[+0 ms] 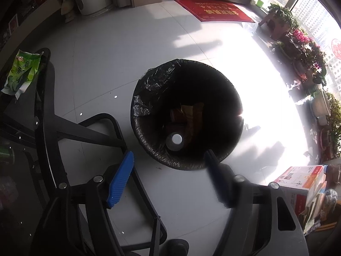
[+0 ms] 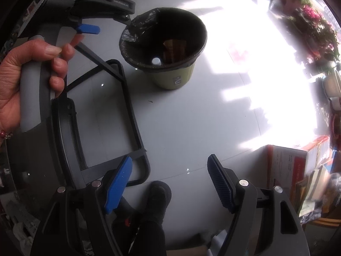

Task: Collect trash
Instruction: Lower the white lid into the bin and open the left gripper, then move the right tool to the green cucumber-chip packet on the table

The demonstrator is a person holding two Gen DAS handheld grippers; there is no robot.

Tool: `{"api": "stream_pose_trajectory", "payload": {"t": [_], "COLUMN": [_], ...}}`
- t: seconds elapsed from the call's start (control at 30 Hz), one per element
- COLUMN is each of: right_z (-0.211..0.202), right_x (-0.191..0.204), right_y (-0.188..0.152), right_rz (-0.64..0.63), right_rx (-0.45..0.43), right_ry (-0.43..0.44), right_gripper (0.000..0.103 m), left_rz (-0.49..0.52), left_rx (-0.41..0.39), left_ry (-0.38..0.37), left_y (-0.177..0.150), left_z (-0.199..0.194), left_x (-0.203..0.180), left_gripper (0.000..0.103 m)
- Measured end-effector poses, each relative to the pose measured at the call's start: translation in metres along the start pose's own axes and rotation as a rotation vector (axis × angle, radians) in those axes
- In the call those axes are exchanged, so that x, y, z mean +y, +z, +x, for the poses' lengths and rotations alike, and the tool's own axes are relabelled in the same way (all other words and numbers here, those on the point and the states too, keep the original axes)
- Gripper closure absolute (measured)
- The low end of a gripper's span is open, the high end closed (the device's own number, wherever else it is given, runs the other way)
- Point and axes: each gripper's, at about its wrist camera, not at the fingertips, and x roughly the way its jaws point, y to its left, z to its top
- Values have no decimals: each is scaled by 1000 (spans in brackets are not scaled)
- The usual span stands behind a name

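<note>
A green bin lined with a black bag (image 1: 149,87) stands on the white floor, seen from above in the left wrist view; it also shows in the right wrist view (image 2: 174,79). Inside lie a bottle with a white cap (image 1: 175,139) and brown wrappers (image 1: 192,115). My left gripper (image 1: 170,157) is open and empty just above the bin's near rim. It also shows in the right wrist view (image 2: 102,24), held by a hand. My right gripper (image 2: 169,162) is open and empty above the floor, short of the bin. A green snack bag (image 1: 23,70) lies on the glass table at the far left.
A glass table with a black frame (image 1: 49,115) fills the left side of both views. A cardboard box (image 2: 287,160) and stacked papers sit at the right. Potted plants (image 1: 298,40) line the window. A red mat (image 1: 215,10) lies by the door. The person's shoe (image 2: 158,194) is below.
</note>
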Motion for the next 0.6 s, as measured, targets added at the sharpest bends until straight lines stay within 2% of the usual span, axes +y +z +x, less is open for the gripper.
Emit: {"api": "stream_pose_trajectory", "payload": {"t": [0.1, 0.23, 0.6], "right_z": [2, 2, -7], "right_x": [2, 12, 66], "right_y": [11, 26, 53], "right_rz": [-6, -27, -141], "right_rx": [-11, -26, -58], "right_ry": [-7, -7, 44], "right_gripper": [32, 32, 32], "left_rz": [-15, -33, -221], "left_rx": [-16, -43, -32], "left_ry": [5, 68, 180], "left_y": [-6, -23, -87], "left_z": [-20, -52, -133], "left_x": [9, 28, 119], "left_gripper": [34, 26, 25]}}
